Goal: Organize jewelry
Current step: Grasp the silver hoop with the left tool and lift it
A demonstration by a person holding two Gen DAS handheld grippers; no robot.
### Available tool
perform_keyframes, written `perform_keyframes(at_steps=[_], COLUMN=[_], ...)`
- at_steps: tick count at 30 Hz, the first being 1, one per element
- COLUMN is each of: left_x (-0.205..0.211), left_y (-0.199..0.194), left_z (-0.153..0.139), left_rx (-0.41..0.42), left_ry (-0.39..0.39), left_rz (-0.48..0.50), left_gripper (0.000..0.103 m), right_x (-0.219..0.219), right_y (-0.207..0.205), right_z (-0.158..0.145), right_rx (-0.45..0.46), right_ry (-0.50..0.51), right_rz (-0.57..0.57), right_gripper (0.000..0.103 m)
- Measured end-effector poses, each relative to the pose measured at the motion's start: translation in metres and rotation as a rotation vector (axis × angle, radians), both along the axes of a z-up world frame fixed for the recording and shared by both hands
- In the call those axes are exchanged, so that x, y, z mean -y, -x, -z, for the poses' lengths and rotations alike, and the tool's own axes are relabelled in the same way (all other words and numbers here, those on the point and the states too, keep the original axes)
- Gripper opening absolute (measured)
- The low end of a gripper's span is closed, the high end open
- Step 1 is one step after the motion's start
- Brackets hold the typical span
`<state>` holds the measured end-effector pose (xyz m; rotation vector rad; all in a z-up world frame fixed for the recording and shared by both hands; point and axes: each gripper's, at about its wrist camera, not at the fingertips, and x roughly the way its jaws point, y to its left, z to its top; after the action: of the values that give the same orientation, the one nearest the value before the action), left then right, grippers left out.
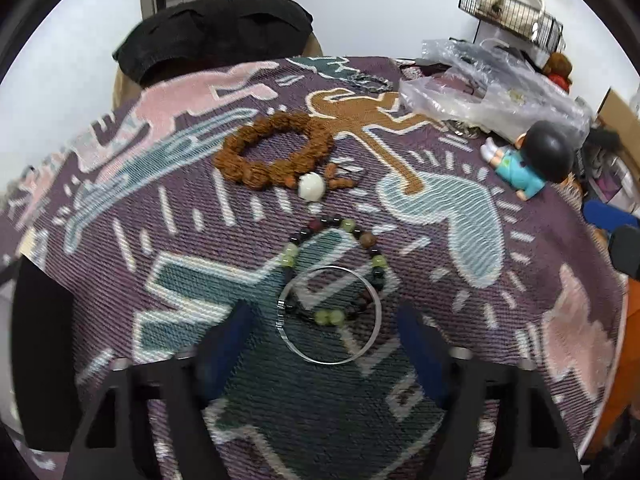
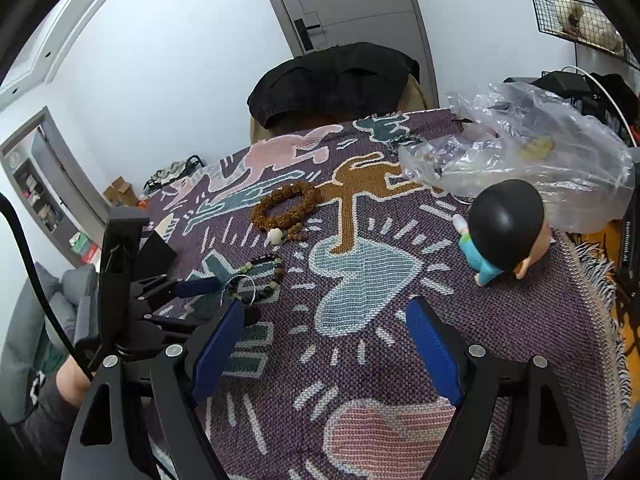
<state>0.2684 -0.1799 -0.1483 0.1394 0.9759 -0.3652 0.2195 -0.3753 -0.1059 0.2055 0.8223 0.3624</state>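
Silver bangle (image 1: 330, 316) is lying on the woven cloth (image 1: 440, 240), overlapping the mixed-bead bracelet (image 1: 336, 256); you are holding your left gripper (image 1: 326, 334) spread around it, and your right gripper (image 2: 326, 344) spread over bare cloth.

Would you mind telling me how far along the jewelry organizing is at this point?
Nothing looks sorted yet. The brown bead bracelet, the mixed bead bracelet and the silver bangle overlapping it all lie loose on the patterned cloth. The left gripper hovers open at the bangle; the right gripper is open and empty.
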Motion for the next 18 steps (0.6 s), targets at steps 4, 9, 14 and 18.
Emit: perform_keyframes(at_steps=[4,9,14,18], left_x=[-0.015,-0.036,-0.067,-0.088], left_y=[-0.003,0.004,0.009,0.014], left_z=[-0.004,-0.022,-0.043,-0.058], left_rx=[-0.031,0.019,0.061,0.091], left_ry=[0.060,0.071,0.099,0.125], left_rz=[-0.022,-0.054,-0.109,-0.147], left_gripper=[0.053,0.053,0.053,0.053], right_x=[-0.011,-0.034,-0.061,-0.082], right_y=[-0.007,-0.019,-0.032,-0.042], right_z=[0.006,0.015,0.024,0.029], right_rx=[-0.015,-0.039,-0.068,-0.087], right_ry=[0.004,0.034,0.057,0.096], right_rz=[-0.017,-0.049,-0.103,-0.140], right_gripper=[0.084,0.084,0.084,0.084])
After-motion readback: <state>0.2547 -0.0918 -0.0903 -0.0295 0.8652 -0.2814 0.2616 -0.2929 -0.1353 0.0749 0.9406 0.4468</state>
